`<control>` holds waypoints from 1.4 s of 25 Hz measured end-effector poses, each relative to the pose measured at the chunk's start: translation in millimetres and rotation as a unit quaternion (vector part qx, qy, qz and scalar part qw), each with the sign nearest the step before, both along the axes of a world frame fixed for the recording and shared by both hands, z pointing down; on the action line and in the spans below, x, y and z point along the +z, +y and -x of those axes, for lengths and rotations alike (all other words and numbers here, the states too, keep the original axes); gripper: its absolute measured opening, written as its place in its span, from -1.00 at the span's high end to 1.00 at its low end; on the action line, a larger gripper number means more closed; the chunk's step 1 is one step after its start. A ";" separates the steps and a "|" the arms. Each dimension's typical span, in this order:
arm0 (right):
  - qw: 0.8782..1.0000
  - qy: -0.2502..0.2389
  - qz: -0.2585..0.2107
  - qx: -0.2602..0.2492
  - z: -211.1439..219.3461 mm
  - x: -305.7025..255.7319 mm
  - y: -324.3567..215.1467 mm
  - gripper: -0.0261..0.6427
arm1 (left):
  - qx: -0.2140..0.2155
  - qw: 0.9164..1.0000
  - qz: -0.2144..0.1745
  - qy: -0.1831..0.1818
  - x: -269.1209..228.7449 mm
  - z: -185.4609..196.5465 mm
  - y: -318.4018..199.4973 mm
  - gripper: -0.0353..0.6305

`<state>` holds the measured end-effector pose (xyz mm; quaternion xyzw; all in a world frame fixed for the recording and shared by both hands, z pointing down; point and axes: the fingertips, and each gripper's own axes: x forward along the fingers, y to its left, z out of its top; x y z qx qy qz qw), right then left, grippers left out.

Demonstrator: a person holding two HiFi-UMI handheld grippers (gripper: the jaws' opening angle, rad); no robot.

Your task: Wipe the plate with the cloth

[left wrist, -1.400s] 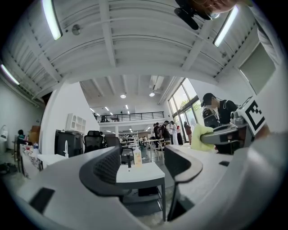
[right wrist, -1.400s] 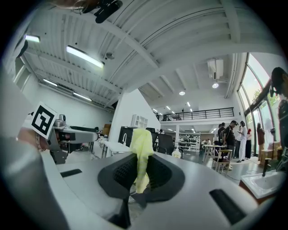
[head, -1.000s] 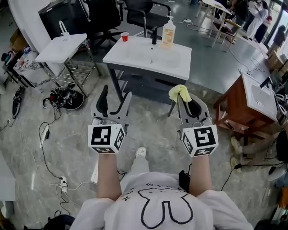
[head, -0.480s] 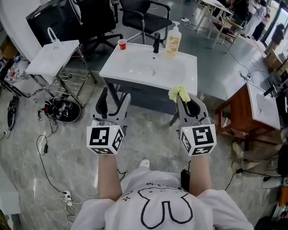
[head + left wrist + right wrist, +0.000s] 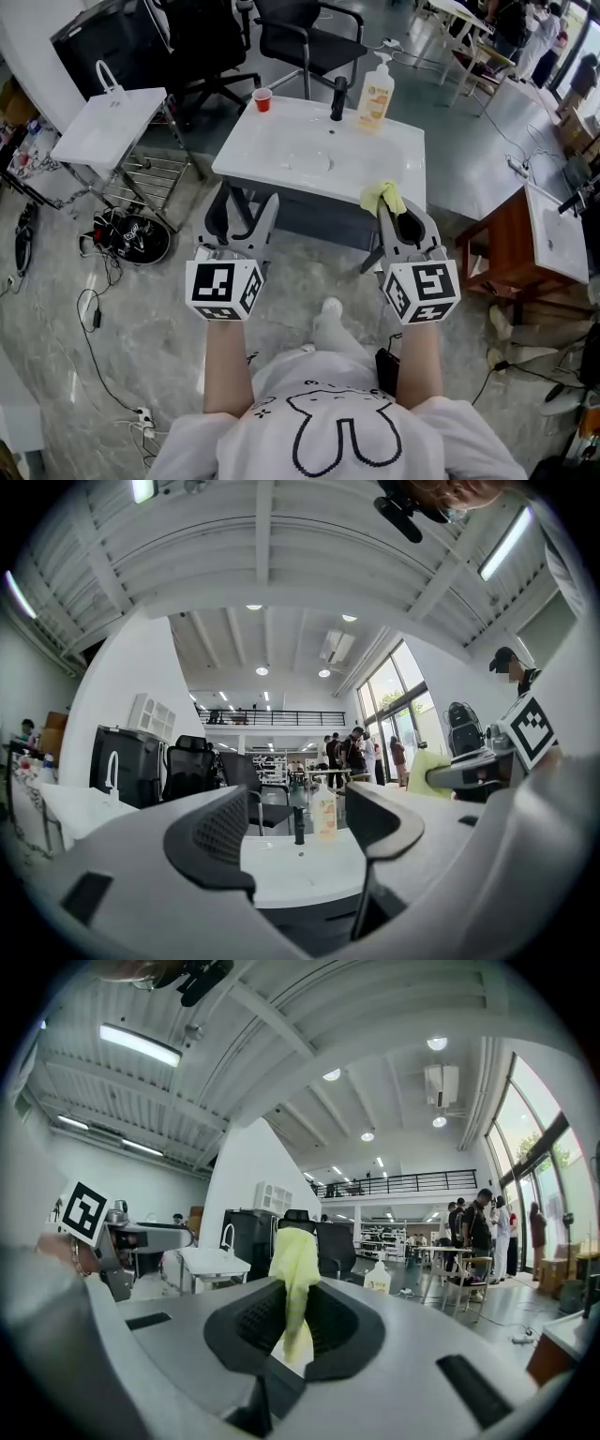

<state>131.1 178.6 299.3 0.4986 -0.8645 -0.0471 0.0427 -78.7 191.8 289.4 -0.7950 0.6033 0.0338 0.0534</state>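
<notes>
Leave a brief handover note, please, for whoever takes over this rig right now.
Left gripper: jaws apart, nothing between them.
Right gripper: jaws shut on the yellow cloth, which sticks out past the tips.
Both grippers are held in the air, short of the white washstand. A soap bottle, a faucet and a red cup stand along its far edge.
Plate: I cannot make one out for certain in any view.
Done: the cloth is in the grip.
Left: find the plate, likely steady it with the free left gripper, and wipe it with the cloth.
</notes>
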 end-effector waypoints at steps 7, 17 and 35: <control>1.000 0.013 0.007 -0.005 9.9 13.5 -46.0 0.78 | -0.004 1.000 0.013 0.007 16.1 10.1 -46.0 -0.07; 1.000 0.015 0.022 -0.006 27.8 28.5 -166.0 0.78 | -0.006 1.000 0.023 0.003 22.4 28.7 -164.4 -0.07; 0.982 0.046 0.182 -0.021 54.8 146.8 -367.0 0.78 | -0.003 0.987 0.160 0.006 118.1 45.0 -370.0 -0.07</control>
